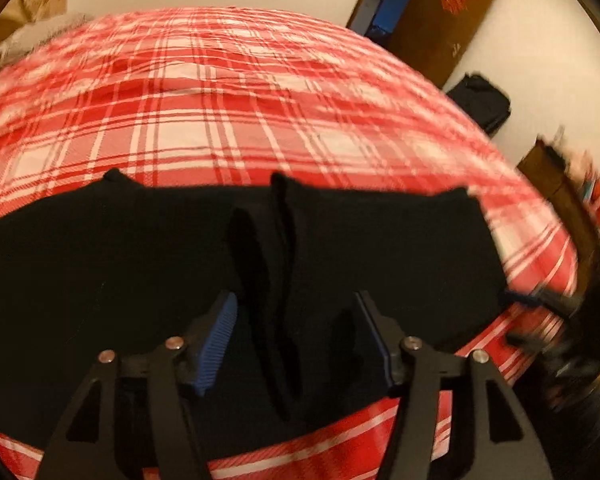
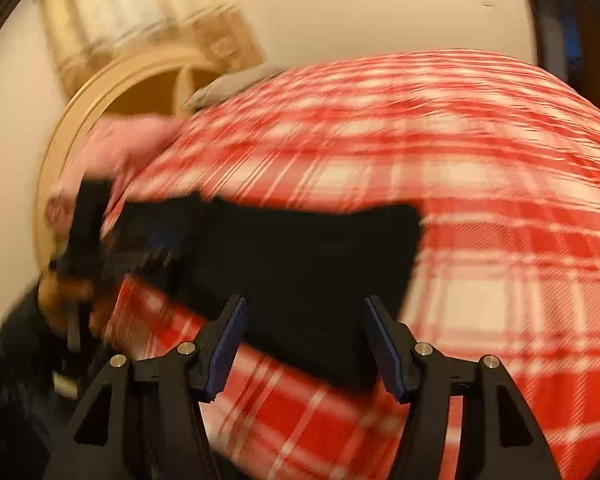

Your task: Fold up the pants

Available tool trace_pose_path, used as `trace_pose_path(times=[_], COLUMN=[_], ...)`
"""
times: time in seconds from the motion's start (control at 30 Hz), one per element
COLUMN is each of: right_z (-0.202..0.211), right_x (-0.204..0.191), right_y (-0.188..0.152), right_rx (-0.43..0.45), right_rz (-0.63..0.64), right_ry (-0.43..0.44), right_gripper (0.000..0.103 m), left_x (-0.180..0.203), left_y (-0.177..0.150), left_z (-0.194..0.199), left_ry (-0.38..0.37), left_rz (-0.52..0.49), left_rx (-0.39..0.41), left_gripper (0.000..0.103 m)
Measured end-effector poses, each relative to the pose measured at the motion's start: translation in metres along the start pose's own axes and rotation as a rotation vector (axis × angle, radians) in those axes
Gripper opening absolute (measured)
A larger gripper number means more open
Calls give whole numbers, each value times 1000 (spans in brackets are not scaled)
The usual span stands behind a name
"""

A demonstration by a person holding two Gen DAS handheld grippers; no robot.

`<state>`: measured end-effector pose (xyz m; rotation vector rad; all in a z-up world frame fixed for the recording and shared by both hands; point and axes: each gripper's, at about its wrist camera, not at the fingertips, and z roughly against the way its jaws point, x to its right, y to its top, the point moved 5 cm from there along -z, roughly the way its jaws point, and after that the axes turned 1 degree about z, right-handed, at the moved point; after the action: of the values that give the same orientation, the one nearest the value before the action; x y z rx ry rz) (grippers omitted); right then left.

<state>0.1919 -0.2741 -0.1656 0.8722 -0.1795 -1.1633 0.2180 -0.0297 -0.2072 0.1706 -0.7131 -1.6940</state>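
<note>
Black pants (image 1: 140, 264) lie flat on a red and white plaid bed cover (image 1: 220, 100), near its front edge. A raised fold runs down their middle in the left wrist view. My left gripper (image 1: 296, 304) is open and hovers just above that fold, holding nothing. In the right wrist view the pants (image 2: 308, 260) lie as a dark block, and my right gripper (image 2: 304, 312) is open over their near edge, holding nothing. The left gripper and the hand holding it show blurred at the pants' left end (image 2: 88, 232). The right gripper shows blurred at the far right (image 1: 548, 304).
A brown cardboard box (image 1: 440, 16) leans on the white wall beyond the bed, with a black bag (image 1: 480, 100) on the floor by it. A pillow (image 1: 24, 44) lies at the far left corner. A round tan frame (image 2: 112, 100) stands by the wall.
</note>
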Motion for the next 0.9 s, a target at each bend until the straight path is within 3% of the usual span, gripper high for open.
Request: trace_pose_path(times=[0.07, 0.13, 0.27, 0.37, 0.57, 0.63, 0.73, 0.9], right_z=[-4, -13, -50, -77, -53, -40, -34, -54], right_x=[17, 26, 39, 57, 52, 35, -15, -90], right_y=[16, 27, 37, 35, 39, 43, 41, 12], right_rx=[20, 13, -72, -156, -95, -47, -18, -76], right_rz=[-62, -87, -84, -90, -104, -107, -34, 150], right_ry=[-35, -21, -96, -206, -283, -235, -76, 88], right_gripper=[58, 47, 46, 45, 45, 45, 45, 45], left_x=[-1, -1, 0, 0, 5, 3, -1, -16], left_y=[-3, -3, 1, -1, -10, -11, -13, -15], left_z=[2, 1, 4, 0, -3, -1, 4, 16], left_ry=[17, 17, 42, 82, 129, 123, 107, 102], left_rz=[-25, -30, -27, -44, -110, -105, -74, 4], left_rx=[12, 14, 38, 28, 16, 14, 17, 41], left_gripper=[62, 63, 63, 74, 77, 77, 77, 77])
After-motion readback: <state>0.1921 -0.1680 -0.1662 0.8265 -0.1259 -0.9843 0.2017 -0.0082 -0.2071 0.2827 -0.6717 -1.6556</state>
